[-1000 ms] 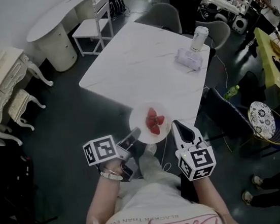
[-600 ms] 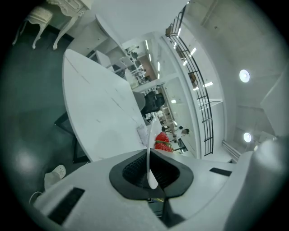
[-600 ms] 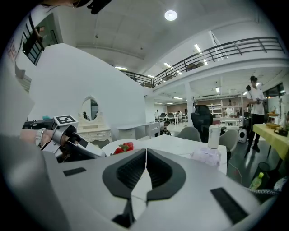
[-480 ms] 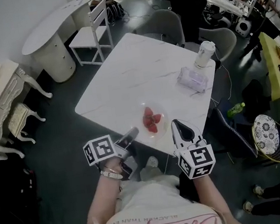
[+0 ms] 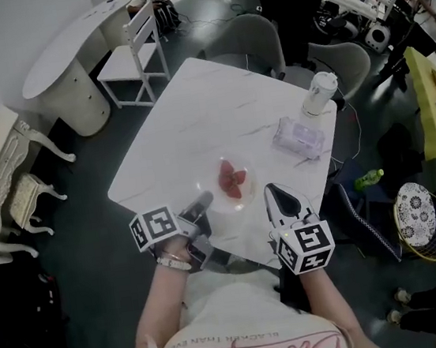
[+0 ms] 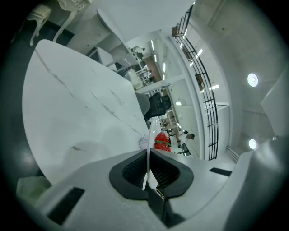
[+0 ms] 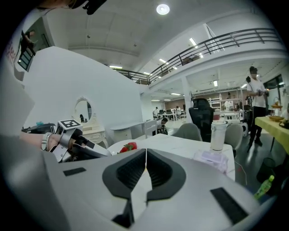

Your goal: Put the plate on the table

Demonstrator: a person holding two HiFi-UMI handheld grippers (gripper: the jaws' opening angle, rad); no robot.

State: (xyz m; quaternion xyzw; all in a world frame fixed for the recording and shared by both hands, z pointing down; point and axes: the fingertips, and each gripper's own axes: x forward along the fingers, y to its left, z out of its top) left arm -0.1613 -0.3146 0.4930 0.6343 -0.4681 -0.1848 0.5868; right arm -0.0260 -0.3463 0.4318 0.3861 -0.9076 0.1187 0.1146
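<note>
Head view: we have the plate [image 5: 246, 196] with strawberries [image 5: 231, 180] over the near edge of the white marble table [image 5: 186, 110]. The left gripper [image 5: 203, 203] comes in at the plate's left side. The right gripper [image 5: 271, 192] sits just beside its right side.

Left gripper view: jaws are clamped on the plate rim. The thin white edge runs up between the pads, with the strawberries right behind it and the tabletop spread out to the left. So the left one carries the plate. We can't tell whether the plate's underside touches the tabletop.

Right gripper view: jaws are pressed together on themselves. The plate and strawberries show off to the left of the jaws, with the left gripper beyond them. So the right one is closed and not on the plate.

Also on the table, at the far right, a white tumbler [image 5: 317, 94] stands upright with a clear flat pack [image 5: 299, 136] just beside it. Both are well apart from the plate. A grey chair [image 5: 253, 29] is at the far edge, and a green bottle [image 5: 368, 180] lies on the floor right of the table.
</note>
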